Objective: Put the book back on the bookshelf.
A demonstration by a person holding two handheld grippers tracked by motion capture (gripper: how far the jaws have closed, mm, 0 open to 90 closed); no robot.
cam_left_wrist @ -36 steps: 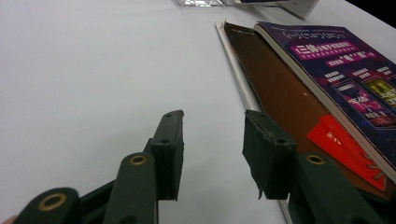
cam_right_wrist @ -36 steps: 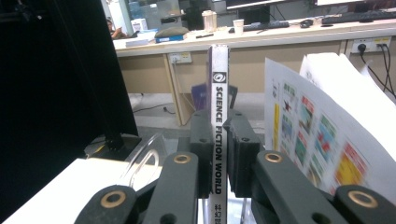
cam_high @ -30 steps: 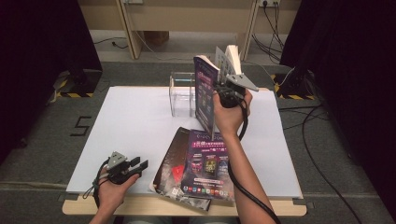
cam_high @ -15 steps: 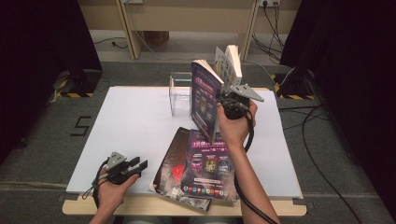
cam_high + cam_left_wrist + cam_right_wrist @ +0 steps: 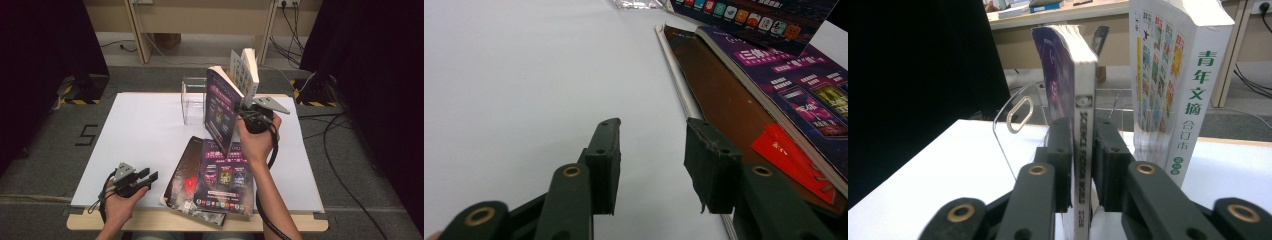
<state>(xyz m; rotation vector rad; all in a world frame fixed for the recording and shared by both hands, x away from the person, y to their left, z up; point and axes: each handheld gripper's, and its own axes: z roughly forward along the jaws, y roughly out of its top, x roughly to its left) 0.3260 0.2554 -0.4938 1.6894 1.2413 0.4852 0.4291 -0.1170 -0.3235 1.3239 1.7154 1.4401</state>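
Purple-covered paperback (image 5: pixel 1083 140), stiff at its spine yet floppy elsewhere, is pinched spine-on by the right claw (image 5: pixel 1082 165), whose jaws have just been easing apart; at seven o'clock the left claw (image 5: pixel 145 177) is held agape, empty.

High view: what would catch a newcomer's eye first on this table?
A purple paperback book stands upright mid-table between the jaws of the right hand-held gripper, beside a white-spined book and a clear acrylic stand. Nearer the front edge, more purple books lie flat on the white tabletop.
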